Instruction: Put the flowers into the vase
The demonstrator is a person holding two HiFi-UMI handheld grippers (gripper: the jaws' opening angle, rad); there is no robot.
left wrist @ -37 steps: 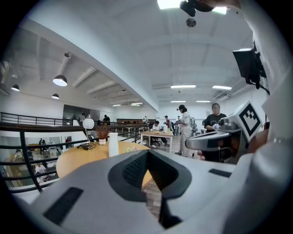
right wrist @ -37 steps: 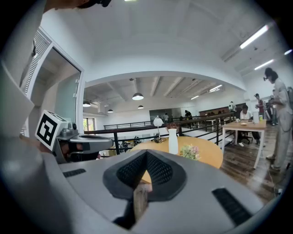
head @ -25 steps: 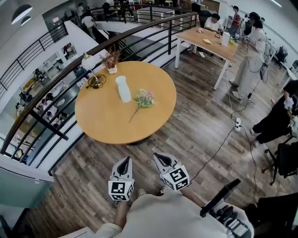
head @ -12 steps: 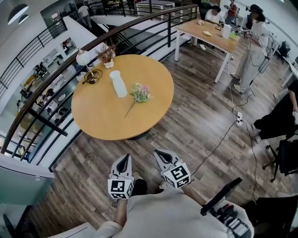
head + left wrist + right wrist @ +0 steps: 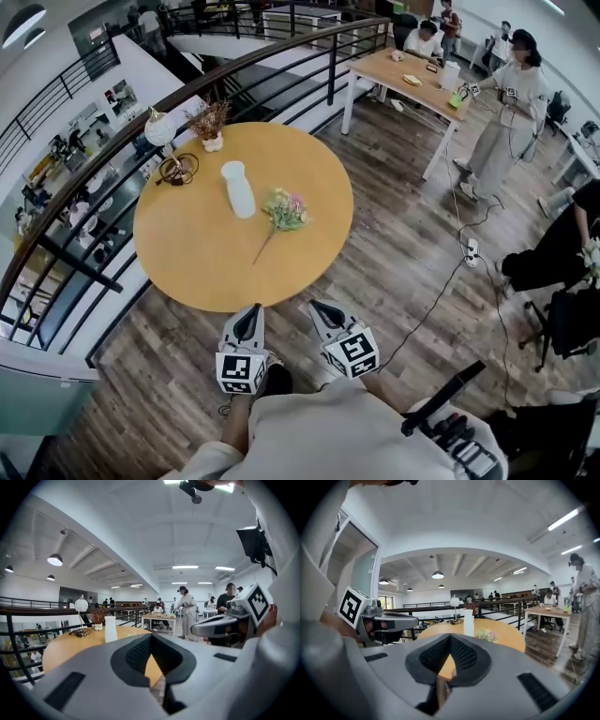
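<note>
Head view — flowers [image 5: 286, 211] at twelve o'clock, stem trailing to seven, nearest left claw [image 5: 251, 313] — it and right claw [image 5: 317, 307] clenched, empty.

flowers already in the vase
No, the flowers lie flat on the round wooden table, to the right of the upright white vase and apart from it.

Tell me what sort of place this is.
Probably an open-plan office or lab on a mezzanine. A black railing overlooks a lower floor, and people gather around a long desk on wood-plank flooring.
</note>
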